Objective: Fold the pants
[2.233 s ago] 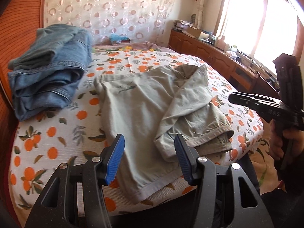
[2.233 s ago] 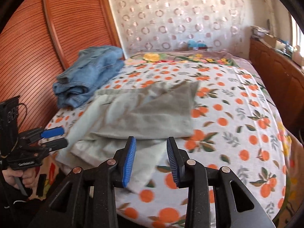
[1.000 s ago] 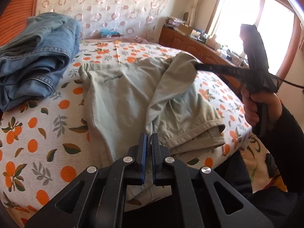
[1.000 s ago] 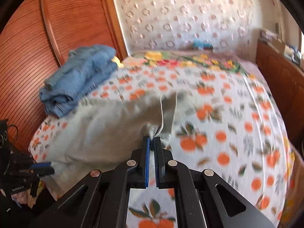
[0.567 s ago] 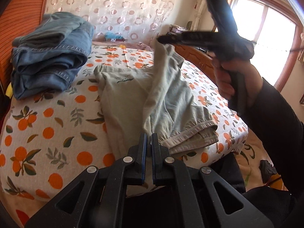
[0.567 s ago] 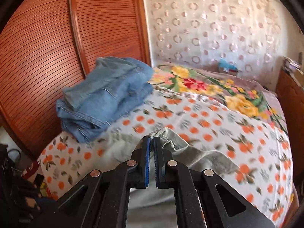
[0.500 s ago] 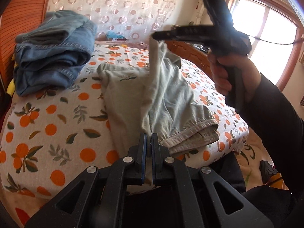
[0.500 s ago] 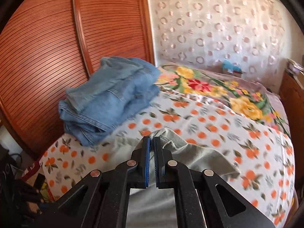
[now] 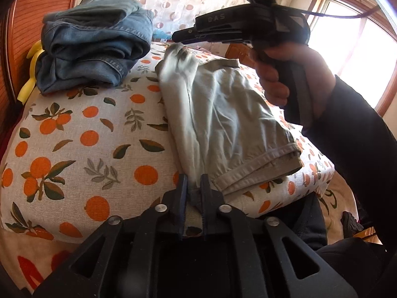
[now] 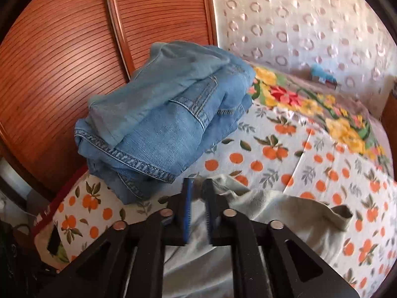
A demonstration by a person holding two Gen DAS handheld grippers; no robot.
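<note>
A: While the left gripper sits at the near edge of the bed, what state are its jaws in?

B: They have just been opening and stand a narrow gap apart. The near hem of the grey-green pants lies between the pads; whether the pads press on the cloth cannot be told.

A: Where are the pants?

B: Lying on the orange-print bedsheet, doubled lengthwise, with the cuffs stacked at the near right corner of the bed. The far end is blurred.

A: And the right gripper?

B: Its jaws have also just been opening, to a small gap. In the right wrist view, pants cloth lies under and just past the tips, and the blue pad on the left finger is exposed. Nothing is clamped there. In the left wrist view this gripper is held above the far end of the pants by the person's right hand, clear of the cloth.

A: What else is on the bed?

B: A pile of folded blue jeans, near the slatted wooden wardrobe door, just beyond the far end of the pants.
</note>
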